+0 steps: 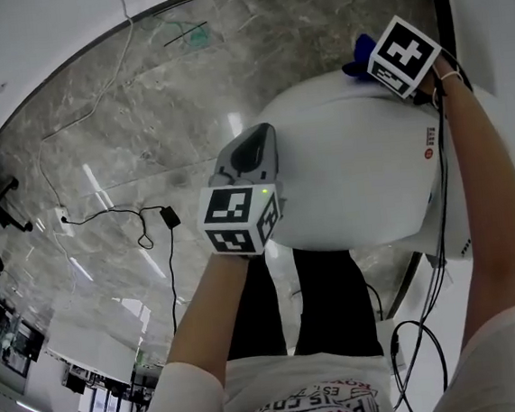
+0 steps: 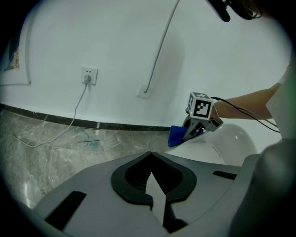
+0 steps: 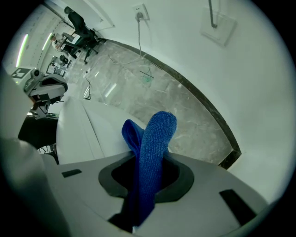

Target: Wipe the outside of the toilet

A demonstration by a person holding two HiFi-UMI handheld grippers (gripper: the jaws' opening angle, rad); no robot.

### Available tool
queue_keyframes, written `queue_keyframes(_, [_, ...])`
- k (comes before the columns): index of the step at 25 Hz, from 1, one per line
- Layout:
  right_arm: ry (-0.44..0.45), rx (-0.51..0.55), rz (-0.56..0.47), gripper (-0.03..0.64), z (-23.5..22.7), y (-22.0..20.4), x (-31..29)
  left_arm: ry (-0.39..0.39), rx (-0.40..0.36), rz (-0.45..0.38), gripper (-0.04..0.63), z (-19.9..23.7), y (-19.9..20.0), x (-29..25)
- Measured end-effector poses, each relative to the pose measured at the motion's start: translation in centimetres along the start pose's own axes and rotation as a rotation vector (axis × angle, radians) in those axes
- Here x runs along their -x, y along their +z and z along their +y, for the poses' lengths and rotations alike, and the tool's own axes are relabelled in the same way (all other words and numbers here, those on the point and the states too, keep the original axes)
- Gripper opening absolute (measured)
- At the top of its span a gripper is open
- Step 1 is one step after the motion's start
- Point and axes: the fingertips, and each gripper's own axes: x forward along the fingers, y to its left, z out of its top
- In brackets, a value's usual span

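Toilet [image 1: 345,174]: white, lid down, standing on the grey marble floor [image 1: 123,123] beside the wall.
Blue cloth [image 3: 155,152]: at the far end of the toilet's top, against the white surface.
Right gripper [image 1: 366,65]: jaws clamped on the blue cloth, at the lid's far right corner.
Left gripper [image 1: 259,142]: jaws together, nothing between them, at the lid's left edge.
Black cable [image 1: 142,225]: lying on the floor, left of the toilet.

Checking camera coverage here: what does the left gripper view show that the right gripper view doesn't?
Only the left gripper view: the right hand-held gripper from outside, with the forearm behind it. Only the right gripper view: the left hand-held gripper and a distant office chair. Both: the blue cloth, white toilet, wall socket and marble floor.
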Motion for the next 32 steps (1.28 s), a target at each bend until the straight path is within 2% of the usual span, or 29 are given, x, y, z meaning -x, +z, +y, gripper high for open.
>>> queue_keyframes(6, [0.012,0.022,0.012,0.075,1.9,2.6,-0.9,0.005,0.04,-0.012,0.006,2.3,-0.3,1.2])
queue_keyframes(12, [0.073,0.062,0.0,0.075,5.0,6.0,-2.4,0.013,0.07,-0.013,0.006,4.8,-1.5,2.2])
queue_keyframes(22, [0.116,0.129,0.027,0.075,10.6,11.4,-4.1,0.098,0.118,-0.021,0.006,12.6,-2.9,5.9])
queue_keyframes(26, [0.111,0.164,0.038,0.075,12.3,12.9,-4.6,0.111,0.117,-0.018,0.006,14.9,-3.6,7.1])
queue_keyframes(32, [0.126,0.193,0.027,0.075,15.6,14.9,-4.7,0.091,0.087,0.004,0.006,16.5,-4.7,8.8])
